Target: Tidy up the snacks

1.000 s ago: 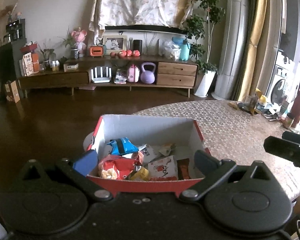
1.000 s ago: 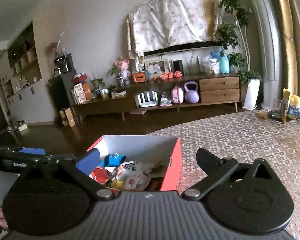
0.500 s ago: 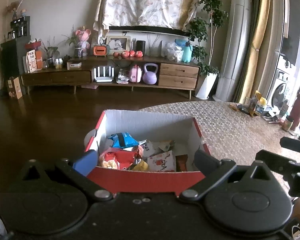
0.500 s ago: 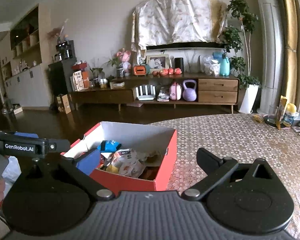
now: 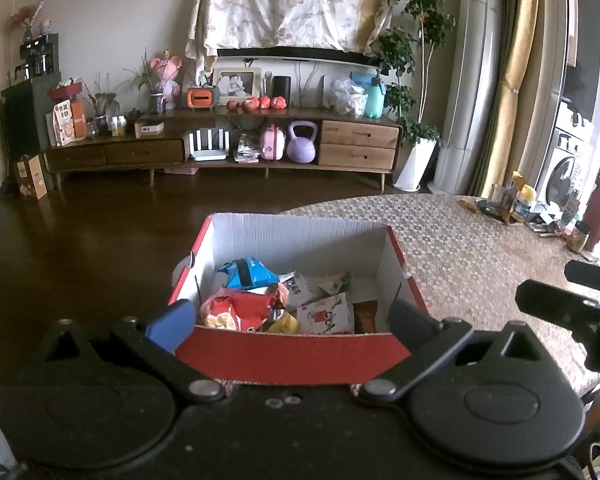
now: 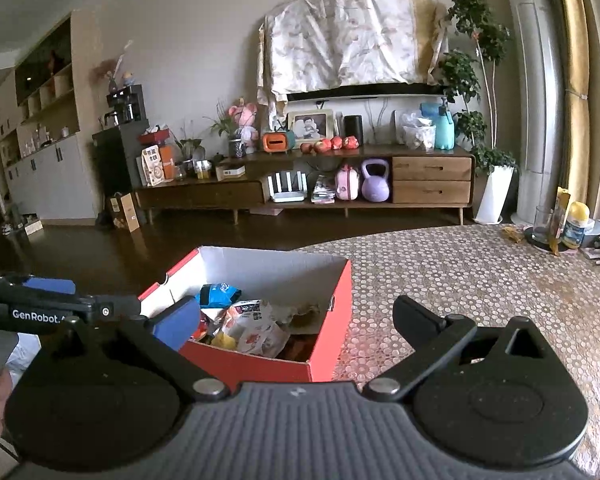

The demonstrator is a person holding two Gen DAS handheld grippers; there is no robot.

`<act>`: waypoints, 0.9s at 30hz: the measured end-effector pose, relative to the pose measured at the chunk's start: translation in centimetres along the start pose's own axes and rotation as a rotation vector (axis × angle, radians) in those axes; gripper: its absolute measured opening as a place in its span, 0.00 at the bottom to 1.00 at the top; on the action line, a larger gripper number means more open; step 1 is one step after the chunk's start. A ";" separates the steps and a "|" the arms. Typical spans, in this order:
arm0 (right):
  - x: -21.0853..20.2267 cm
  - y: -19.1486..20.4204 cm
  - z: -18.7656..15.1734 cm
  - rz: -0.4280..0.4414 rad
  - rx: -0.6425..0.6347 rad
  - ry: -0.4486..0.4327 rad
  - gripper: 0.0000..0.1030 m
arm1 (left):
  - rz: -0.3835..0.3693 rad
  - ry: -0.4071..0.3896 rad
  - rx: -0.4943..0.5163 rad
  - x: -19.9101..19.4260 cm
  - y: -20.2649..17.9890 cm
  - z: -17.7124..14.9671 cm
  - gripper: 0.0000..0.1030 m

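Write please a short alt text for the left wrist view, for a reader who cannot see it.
A red cardboard box with white inner walls, holding mixed snack packets, stands at the edge of a patterned table, between the open fingers of the left gripper. Behind lies a living room with a low wooden cabinet.

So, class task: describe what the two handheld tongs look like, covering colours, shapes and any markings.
Both tongs, left and right, are black, with round pivot discs, silver rivets and angled link arms. Each has one blue pad and one black finger. The left one's side reads "GenRobot" in white.
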State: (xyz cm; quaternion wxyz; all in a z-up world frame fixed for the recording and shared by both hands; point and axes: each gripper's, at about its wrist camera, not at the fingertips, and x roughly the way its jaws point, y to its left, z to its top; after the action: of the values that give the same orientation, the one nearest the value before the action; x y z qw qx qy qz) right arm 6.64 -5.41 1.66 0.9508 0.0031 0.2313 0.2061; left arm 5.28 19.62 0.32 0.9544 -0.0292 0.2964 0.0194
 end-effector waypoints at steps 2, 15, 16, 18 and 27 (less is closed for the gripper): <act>0.0 0.0 -0.1 -0.002 0.003 0.004 1.00 | 0.005 0.002 0.004 0.1 -0.1 0.1 1.00; 0.1 1.1 0.1 0.001 -0.006 0.035 1.00 | 0.020 0.007 0.020 -0.6 -0.5 0.1 1.00; 0.1 1.1 0.2 0.003 -0.005 0.035 1.00 | 0.020 0.007 0.021 -0.7 -0.5 0.1 1.00; 0.1 1.1 0.2 0.004 -0.002 0.037 1.00 | 0.021 0.004 0.019 -0.9 -0.5 0.0 1.00; 0.9 1.8 0.5 -0.038 -0.001 0.101 1.00 | 0.025 -0.012 -0.003 -1.8 0.1 0.2 1.00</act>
State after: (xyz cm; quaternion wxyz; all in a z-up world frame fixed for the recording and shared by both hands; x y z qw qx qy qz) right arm 6.93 -3.38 1.91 0.9416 -0.0120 0.2791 0.1881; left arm 3.87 19.74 1.52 0.9558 -0.0270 0.2910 0.0321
